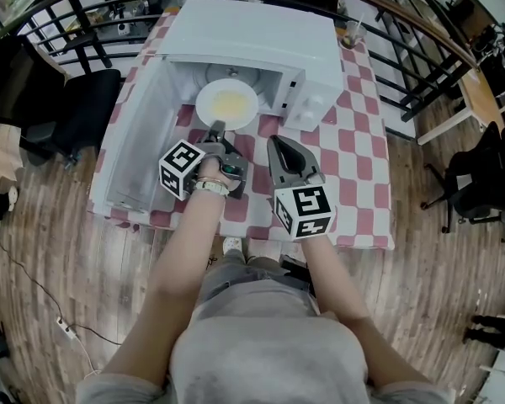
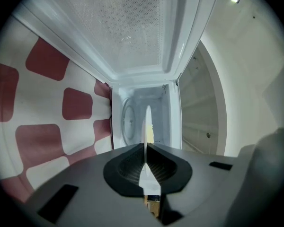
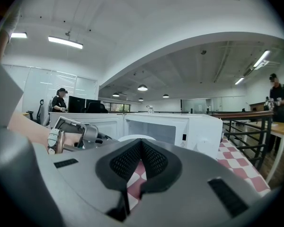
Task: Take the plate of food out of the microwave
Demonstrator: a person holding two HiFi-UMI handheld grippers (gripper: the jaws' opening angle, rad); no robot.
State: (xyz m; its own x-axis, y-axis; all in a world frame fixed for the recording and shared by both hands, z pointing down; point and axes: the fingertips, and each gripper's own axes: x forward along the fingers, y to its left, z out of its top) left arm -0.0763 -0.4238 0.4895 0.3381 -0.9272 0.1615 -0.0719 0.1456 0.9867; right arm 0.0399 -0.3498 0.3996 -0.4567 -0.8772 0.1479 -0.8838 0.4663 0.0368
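The left gripper (image 1: 216,130) has its jaws closed on the near rim of the round white plate of yellow food (image 1: 227,103). In the left gripper view the plate shows edge-on as a thin white line, pinched between the two black ribbed pads and running straight ahead from the jaws into the open mouth of the white box-shaped microwave oven (image 1: 261,40). The yellow food lies just beyond the jaw tips on the plate. The oven's white door (image 1: 139,133) stands swung wide open, to the left of these jaws in the head view.

The right gripper (image 1: 278,144) hangs over the red-and-white checked cloth (image 1: 353,141) that covers the tabletop. Its jaws are closed together, and nothing is held between them. It sits just beside the left gripper, apart from the plate. Ahead of its jaws stands the front of the oven, with the plate's rim showing just above the jaw tips.
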